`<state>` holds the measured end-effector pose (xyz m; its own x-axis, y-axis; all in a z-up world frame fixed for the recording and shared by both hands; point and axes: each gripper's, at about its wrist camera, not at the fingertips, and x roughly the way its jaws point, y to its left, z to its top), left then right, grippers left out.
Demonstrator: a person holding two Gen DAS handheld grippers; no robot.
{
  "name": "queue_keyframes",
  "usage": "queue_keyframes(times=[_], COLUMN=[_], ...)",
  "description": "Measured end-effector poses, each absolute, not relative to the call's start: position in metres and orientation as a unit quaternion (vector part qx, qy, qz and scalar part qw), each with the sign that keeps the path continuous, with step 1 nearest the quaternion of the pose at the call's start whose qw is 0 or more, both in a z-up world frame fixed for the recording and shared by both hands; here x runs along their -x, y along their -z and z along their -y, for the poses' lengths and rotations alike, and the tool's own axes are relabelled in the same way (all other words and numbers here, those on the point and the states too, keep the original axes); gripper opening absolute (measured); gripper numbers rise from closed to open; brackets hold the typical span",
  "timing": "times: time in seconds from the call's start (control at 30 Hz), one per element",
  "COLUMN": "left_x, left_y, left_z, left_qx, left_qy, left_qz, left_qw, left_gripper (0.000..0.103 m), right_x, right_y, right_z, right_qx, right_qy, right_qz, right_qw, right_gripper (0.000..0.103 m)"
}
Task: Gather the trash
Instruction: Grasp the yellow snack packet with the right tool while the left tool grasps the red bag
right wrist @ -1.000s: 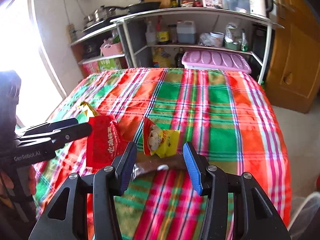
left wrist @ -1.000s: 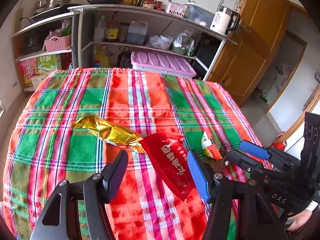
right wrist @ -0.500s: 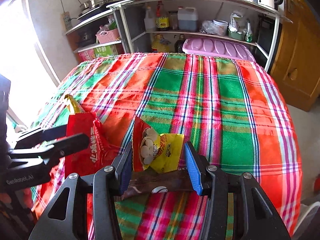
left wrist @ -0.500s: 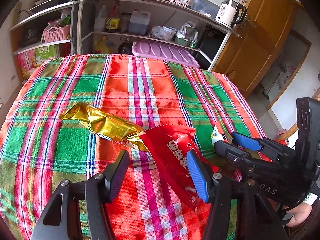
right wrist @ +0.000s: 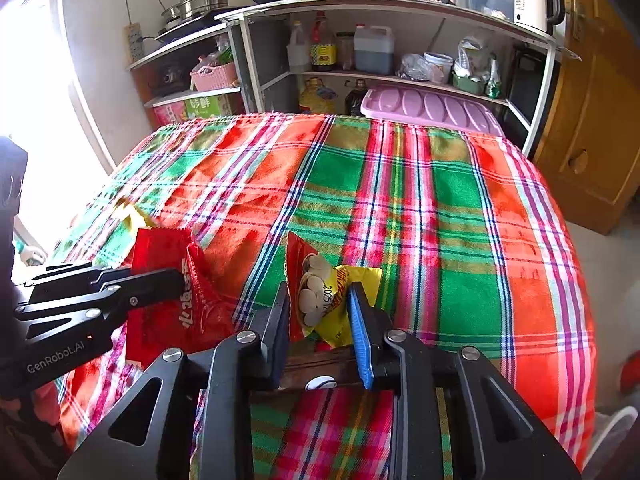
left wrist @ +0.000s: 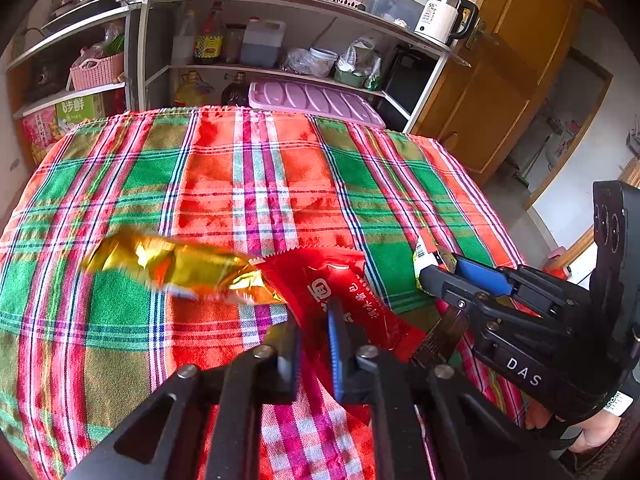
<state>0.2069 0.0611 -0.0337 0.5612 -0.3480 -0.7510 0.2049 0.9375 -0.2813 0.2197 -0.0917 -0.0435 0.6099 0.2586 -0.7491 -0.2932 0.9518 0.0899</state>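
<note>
My left gripper (left wrist: 314,320) is shut on a red snack wrapper (left wrist: 340,292), also seen in the right wrist view (right wrist: 192,304). A gold foil wrapper (left wrist: 176,264) lies against the red one's far left end on the plaid tablecloth (left wrist: 256,176). My right gripper (right wrist: 318,304) is shut on a red and yellow snack wrapper (right wrist: 324,300), with a brown wrapper (right wrist: 320,364) lying under the fingers. The right gripper shows in the left wrist view (left wrist: 440,276), just right of the red wrapper.
The plaid table (right wrist: 440,200) ends near a metal shelf (left wrist: 280,0) with bottles, pans and a kettle (left wrist: 440,16). A pink lid (left wrist: 312,100) sits behind the far edge. A wooden cabinet (left wrist: 500,80) stands to the right.
Both grippers have closed: the left one on the red wrapper, the right one on the red and yellow wrapper. Both have moved forward over the table.
</note>
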Motion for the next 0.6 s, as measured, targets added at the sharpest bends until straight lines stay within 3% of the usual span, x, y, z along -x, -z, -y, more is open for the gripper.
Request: queue_keyframes(times=[0.6], left_x=[-0.175], left_y=[-0.009], left_z=[-0.059], left_qx=[0.080], left_qy=[0.173], left_qz=[-0.394], left_qw=[0.899], left_gripper=[0.006], right_x=[-0.174], right_y=[-0.004], right_z=[0.125], right_qx=[-0.020], right_qy=[-0.146], right_qz=[-0.354], right_qw=[0.923], right_gripper=[0.028])
